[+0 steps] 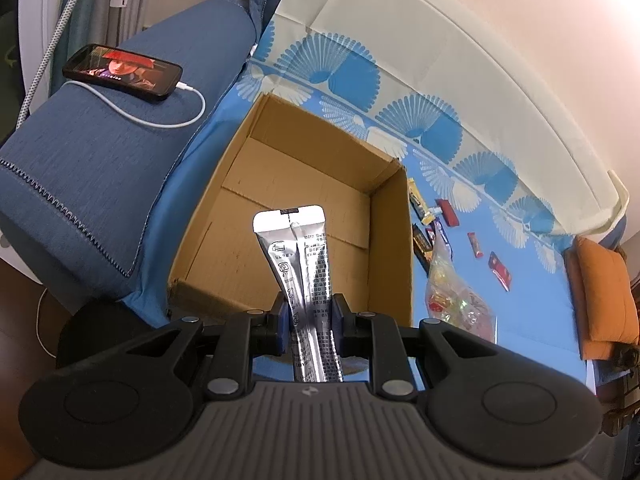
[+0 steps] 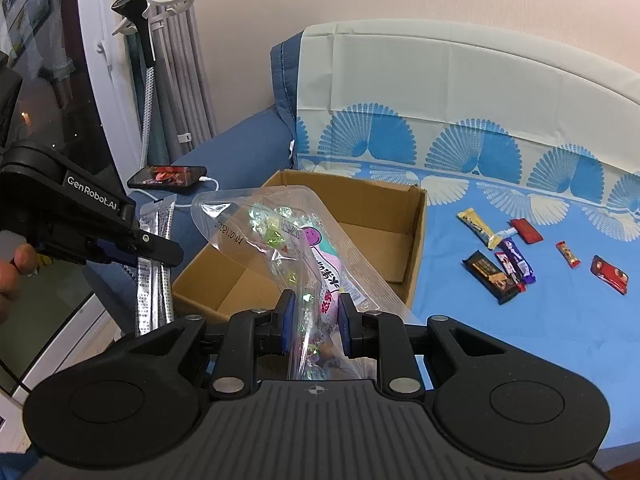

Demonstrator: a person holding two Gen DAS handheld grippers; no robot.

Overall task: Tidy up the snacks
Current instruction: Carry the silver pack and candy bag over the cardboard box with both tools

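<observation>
An open cardboard box (image 1: 384, 240) (image 2: 416, 232) stands on the blue sheet, with nothing visible inside. My left gripper (image 1: 310, 312) is shut on a silver stick pack (image 1: 298, 256) and holds it over the box's near edge; the pack also shows in the right wrist view (image 2: 154, 248), held by the left gripper (image 2: 156, 246). My right gripper (image 2: 316, 316) is shut on a clear candy bag (image 2: 280, 236) and holds it above the box's near right part; the bag also shows in the left wrist view (image 1: 452, 292). Several wrapped snack bars (image 2: 508, 264) (image 1: 440, 220) lie on the sheet right of the box.
A phone (image 1: 122, 72) (image 2: 168, 176) on a white cable lies on the blue sofa arm (image 1: 80, 168) left of the box. An orange cushion (image 1: 604, 292) sits at the far right. A phone holder on a flexible stand (image 2: 148, 72) rises by the curtain.
</observation>
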